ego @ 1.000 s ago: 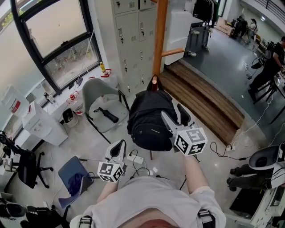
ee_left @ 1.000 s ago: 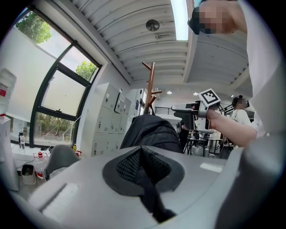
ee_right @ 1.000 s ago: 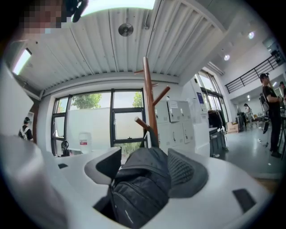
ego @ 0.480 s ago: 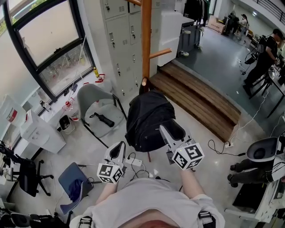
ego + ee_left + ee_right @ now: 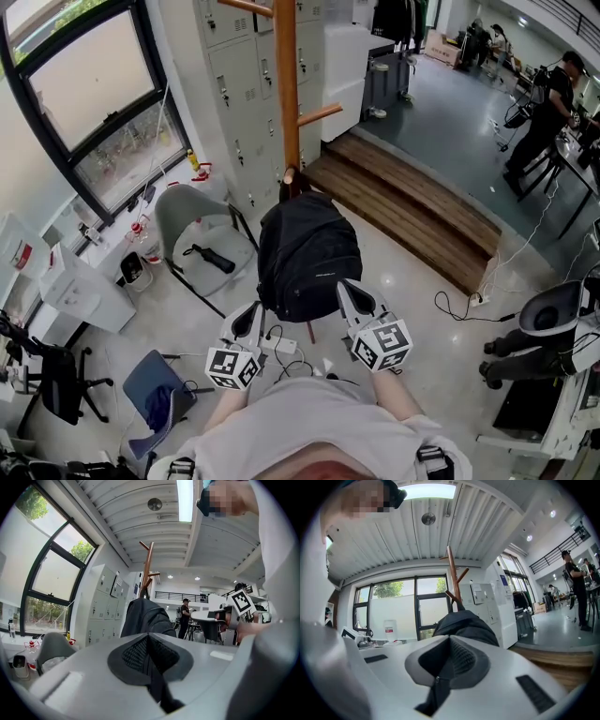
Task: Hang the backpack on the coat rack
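Note:
The black backpack [image 5: 309, 253] hangs from a low peg of the wooden coat rack [image 5: 287, 84], free of both grippers. My right gripper [image 5: 349, 292] is shut and empty, its tips just below the bag's lower right edge. My left gripper [image 5: 251, 319] is also shut with nothing in it, a little below the bag's lower left. In the left gripper view the pads of the left gripper [image 5: 149, 641] meet, with the backpack [image 5: 145, 618] and rack [image 5: 146, 569] ahead. The right gripper [image 5: 451, 651] shows closed pads too, with the backpack [image 5: 464, 623] beyond.
A grey chair [image 5: 187, 211] with a black umbrella stands left of the rack, grey lockers [image 5: 234, 75] behind it. A wooden step platform [image 5: 412, 206] lies to the right. A power strip and cables [image 5: 281, 345] lie under the bag. A blue chair [image 5: 155, 380] is at lower left.
My right gripper has let go of the backpack, come down and back from it, and its jaws have gone from open to shut. The bag stays hanging. My left gripper has hardly moved.

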The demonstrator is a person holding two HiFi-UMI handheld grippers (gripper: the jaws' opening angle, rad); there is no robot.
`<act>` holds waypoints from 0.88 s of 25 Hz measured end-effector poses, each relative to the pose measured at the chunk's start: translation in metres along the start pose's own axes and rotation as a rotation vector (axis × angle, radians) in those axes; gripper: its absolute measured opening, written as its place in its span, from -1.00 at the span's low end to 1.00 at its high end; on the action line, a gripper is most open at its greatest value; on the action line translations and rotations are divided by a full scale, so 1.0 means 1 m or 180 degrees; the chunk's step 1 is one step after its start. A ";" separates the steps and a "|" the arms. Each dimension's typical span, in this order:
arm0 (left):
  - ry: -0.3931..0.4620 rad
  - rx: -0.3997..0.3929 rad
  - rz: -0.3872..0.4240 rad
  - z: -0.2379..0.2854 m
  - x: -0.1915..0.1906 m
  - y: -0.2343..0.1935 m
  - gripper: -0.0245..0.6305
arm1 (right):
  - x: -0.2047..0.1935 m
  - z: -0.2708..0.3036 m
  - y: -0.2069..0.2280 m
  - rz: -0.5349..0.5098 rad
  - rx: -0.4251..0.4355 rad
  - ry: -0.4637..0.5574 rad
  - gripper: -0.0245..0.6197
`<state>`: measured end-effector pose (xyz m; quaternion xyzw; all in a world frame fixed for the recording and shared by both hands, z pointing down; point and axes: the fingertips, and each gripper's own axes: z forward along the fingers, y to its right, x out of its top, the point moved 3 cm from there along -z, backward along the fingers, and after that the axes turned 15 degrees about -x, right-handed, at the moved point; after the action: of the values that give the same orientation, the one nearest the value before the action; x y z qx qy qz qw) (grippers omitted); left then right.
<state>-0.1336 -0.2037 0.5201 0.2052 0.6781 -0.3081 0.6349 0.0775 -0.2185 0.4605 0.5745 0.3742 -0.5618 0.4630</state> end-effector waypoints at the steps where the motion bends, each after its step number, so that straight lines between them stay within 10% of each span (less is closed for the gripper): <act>1: 0.0001 0.0002 -0.0004 0.000 -0.001 0.000 -0.90 | -0.003 0.000 0.000 -0.0005 -0.0004 -0.0031 -0.90; 22: 0.0014 0.0074 -0.0006 -0.005 -0.002 -0.002 -0.90 | -0.016 0.005 -0.004 0.0339 0.0123 -0.0175 -0.90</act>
<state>-0.1386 -0.2013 0.5225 0.2126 0.6761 -0.3161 0.6307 0.0709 -0.2210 0.4765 0.5868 0.3193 -0.5591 0.4911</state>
